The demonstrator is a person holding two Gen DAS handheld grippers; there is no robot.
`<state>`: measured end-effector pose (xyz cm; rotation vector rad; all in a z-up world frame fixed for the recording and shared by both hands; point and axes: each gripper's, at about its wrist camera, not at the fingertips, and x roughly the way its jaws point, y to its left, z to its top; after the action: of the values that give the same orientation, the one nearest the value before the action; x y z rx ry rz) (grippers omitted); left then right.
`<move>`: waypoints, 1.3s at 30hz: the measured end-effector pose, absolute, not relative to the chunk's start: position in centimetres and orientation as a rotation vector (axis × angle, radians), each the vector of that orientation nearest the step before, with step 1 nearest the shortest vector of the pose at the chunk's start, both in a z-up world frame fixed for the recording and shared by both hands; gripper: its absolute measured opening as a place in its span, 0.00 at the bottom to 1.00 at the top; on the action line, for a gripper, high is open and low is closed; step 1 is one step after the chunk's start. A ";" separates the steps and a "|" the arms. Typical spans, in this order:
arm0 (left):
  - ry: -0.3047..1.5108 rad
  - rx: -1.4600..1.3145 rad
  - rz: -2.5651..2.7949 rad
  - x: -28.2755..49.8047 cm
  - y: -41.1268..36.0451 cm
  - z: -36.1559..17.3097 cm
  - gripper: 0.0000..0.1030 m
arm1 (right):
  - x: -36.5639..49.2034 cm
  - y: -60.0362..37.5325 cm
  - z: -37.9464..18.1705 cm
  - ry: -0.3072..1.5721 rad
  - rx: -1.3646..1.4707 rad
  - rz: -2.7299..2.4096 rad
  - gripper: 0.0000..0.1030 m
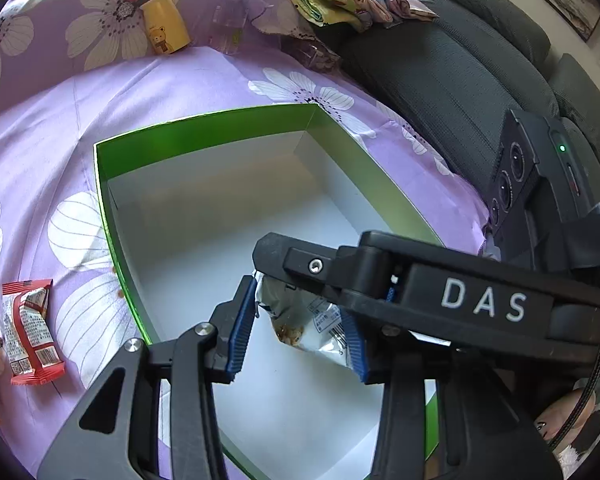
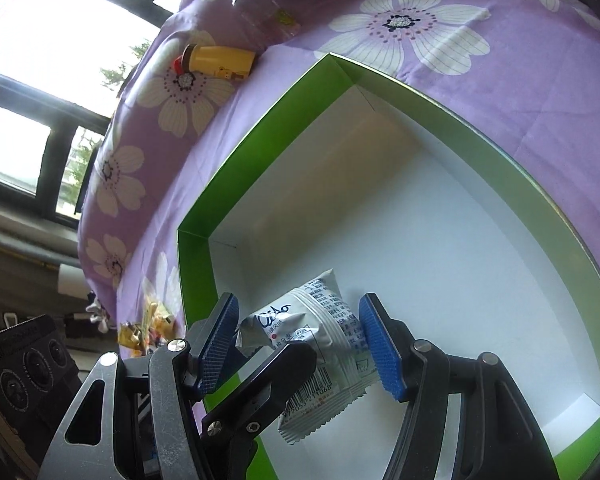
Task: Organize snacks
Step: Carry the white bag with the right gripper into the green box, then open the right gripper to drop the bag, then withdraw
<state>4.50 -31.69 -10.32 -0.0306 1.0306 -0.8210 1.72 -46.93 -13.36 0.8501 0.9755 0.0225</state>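
Crinkled silver snack packet (image 2: 320, 344) lies between right claw (image 2: 308, 346) pads.

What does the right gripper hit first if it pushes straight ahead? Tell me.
Most likely the silver snack packet lying between the right gripper's open fingers, then the green box's white floor; depth is uncertain.

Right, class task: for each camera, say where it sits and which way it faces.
Left wrist: on the left claw, facing down into the green-walled cardboard box; own blue pads, plus the right claw's finger.
Right wrist: on the right claw, facing down into the box from another side; own pads, left claw's finger.
Shared: the box, crinkled silver snack packet, yellow bear-print flask.
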 end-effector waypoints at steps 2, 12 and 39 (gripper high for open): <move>1.019 -0.016 -0.793 4.5 -31.5 -10.3 0.40 | 1.9 -46.7 -13.5 0.980 0.845 0.029 0.64; 1.031 -0.018 -0.728 4.9 -30.0 -10.5 0.40 | 3.0 -45.5 -14.1 0.995 0.823 0.048 0.64; 0.900 -0.132 -0.702 2.8 -22.1 -6.3 0.61 | 2.3 -40.1 -8.1 0.842 0.472 -0.024 0.76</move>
<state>2.80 -22.13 -6.33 -0.1316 0.9002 -0.7020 2.33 -40.09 -8.05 0.4720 0.8420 -0.0242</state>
